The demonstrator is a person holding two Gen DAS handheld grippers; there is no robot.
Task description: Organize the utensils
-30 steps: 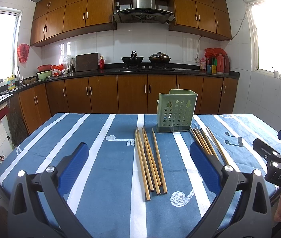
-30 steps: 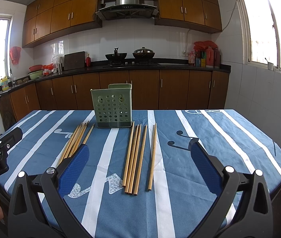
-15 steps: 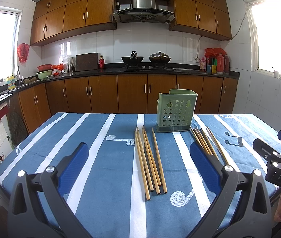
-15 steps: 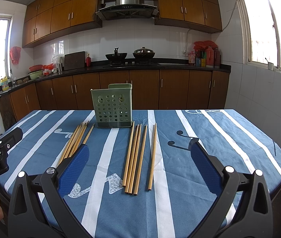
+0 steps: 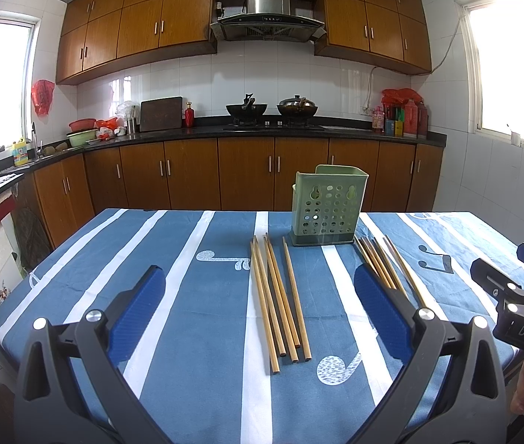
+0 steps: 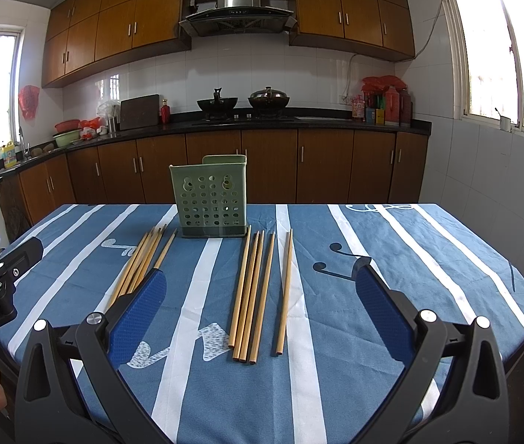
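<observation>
On the table [image 6: 410, 259], two chopstick groups [image 6: 251, 292], green holder [image 6: 212, 199], apparently empty.

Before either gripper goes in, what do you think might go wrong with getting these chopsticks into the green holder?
The chopsticks lie flat and touching on the tablecloth, so open fingers may catch several or pinch fabric. The light-looking green holder could tip if nudged. The left gripper and right gripper sit close, so they might collide.
</observation>
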